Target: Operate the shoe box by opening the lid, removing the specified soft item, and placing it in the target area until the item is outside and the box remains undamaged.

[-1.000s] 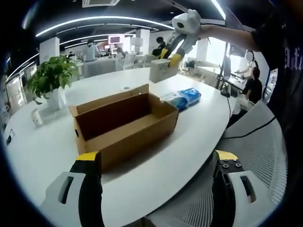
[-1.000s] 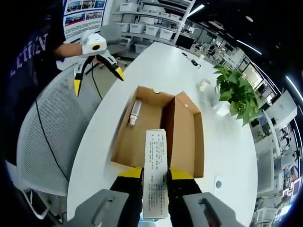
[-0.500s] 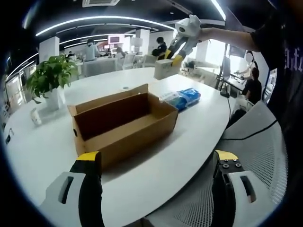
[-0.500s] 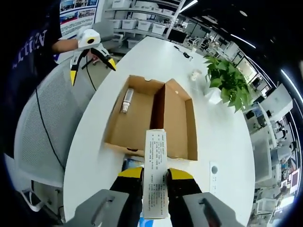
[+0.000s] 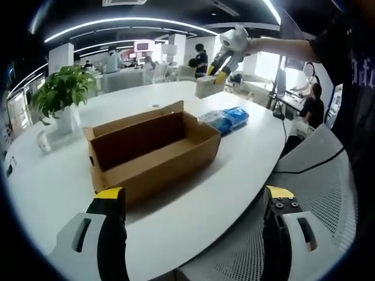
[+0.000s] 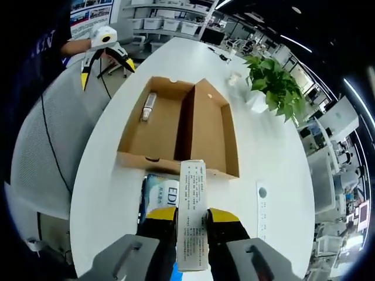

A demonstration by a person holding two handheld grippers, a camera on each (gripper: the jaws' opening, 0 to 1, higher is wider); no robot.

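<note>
Now right gripper (image 6: 190,218) is clamped on the white carton (image 6: 192,211), above the blue pack (image 6: 157,196) beside the open box (image 6: 176,126); left gripper (image 5: 193,202) jaws apart, holding nothing, near table (image 5: 53,193) edge.

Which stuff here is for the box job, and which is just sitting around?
For the job:
cardboard box, open
white carton, held in the right tongs
left tongs, open and holding nothing

Just sitting around:
blue and white pack
potted plant
small tube in the box
mesh chair
</note>
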